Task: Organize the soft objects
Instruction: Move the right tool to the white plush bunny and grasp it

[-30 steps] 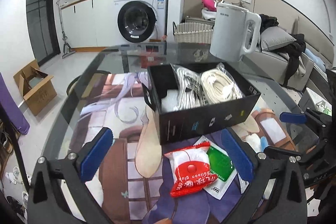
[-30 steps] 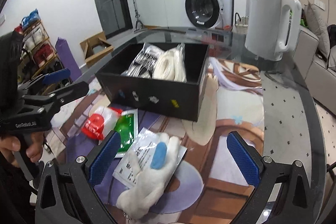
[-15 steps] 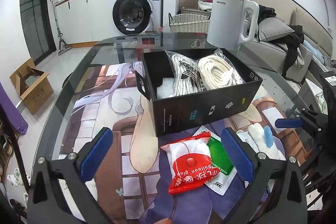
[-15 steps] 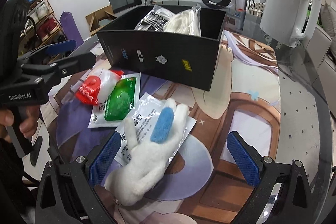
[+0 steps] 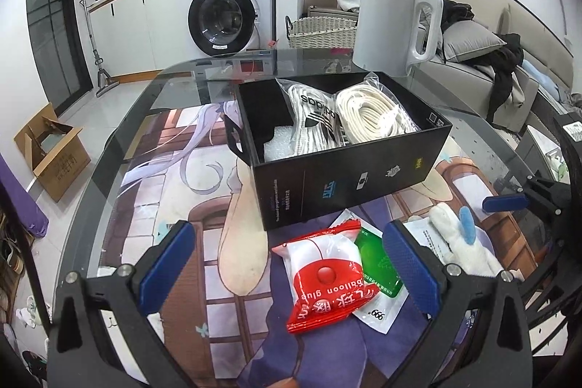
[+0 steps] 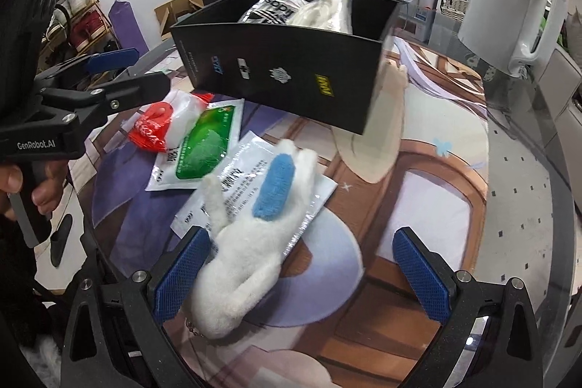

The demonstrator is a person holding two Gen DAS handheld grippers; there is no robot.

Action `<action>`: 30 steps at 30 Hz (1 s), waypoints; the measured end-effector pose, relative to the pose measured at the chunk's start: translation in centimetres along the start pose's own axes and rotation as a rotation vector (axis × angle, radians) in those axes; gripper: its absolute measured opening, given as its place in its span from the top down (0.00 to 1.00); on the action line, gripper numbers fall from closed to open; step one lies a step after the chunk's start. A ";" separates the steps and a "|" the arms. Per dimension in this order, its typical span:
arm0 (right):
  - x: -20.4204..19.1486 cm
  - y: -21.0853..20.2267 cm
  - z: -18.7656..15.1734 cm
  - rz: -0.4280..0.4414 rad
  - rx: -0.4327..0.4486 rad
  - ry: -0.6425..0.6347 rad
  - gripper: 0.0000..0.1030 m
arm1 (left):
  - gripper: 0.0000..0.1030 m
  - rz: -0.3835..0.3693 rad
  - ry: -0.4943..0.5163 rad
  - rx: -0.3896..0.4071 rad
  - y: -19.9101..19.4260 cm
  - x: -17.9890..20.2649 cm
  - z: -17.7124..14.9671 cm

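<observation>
A black box (image 5: pixel 349 177) (image 6: pixel 283 71) on the glass table holds a bagged striped item (image 5: pixel 314 119) and a bagged white rope (image 5: pixel 371 111). In front of it lie a red-and-white packet (image 5: pixel 323 282) (image 6: pixel 160 122), a green packet (image 5: pixel 378 273) (image 6: pixel 203 144), a clear printed bag (image 6: pixel 251 184) and a white plush toy with a blue patch (image 6: pixel 251 239) (image 5: pixel 462 242). My left gripper (image 5: pixel 291 268) is open just above the red packet. My right gripper (image 6: pixel 298 275) is open low over the plush toy, whose body lies next to its left finger.
A white kettle (image 5: pixel 393 24) (image 6: pixel 509 17) stands behind the box. A printed mat (image 5: pixel 174 206) covers the table. The table edge (image 6: pixel 560 206) curves at the right. A washing machine (image 5: pixel 229 10), wicker basket (image 5: pixel 320 31) and sofa (image 5: pixel 483 60) are beyond.
Both grippers have moved forward and down toward the items in front of the box. The right gripper is now close over the plush toy. Both remain open.
</observation>
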State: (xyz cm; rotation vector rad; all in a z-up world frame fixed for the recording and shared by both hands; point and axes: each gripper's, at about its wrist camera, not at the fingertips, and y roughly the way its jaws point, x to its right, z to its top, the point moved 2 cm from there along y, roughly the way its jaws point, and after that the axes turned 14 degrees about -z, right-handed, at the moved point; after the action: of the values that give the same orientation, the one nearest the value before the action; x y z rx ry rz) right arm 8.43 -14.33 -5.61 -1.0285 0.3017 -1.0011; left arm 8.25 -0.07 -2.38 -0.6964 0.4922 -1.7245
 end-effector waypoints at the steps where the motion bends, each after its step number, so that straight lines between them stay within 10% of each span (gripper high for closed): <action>1: 0.3 0.0 0.0 -0.004 0.000 0.004 0.01 | 0.00 -0.001 0.000 -0.002 0.0 0.0 0.0; 12: -0.1 0.0 -0.2 0.000 0.012 -0.015 0.03 | 0.00 -0.003 -0.001 -0.008 0.2 -0.1 -0.1; 30: -1.2 -1.0 0.1 0.075 0.064 -0.052 0.56 | 0.00 -0.001 0.007 -0.029 0.4 -0.2 -0.4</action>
State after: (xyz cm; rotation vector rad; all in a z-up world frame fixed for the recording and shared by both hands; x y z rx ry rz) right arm 7.28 -13.43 -4.95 -0.9770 0.2627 -0.9093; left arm 8.35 0.01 -2.96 -0.7117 0.5220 -1.7244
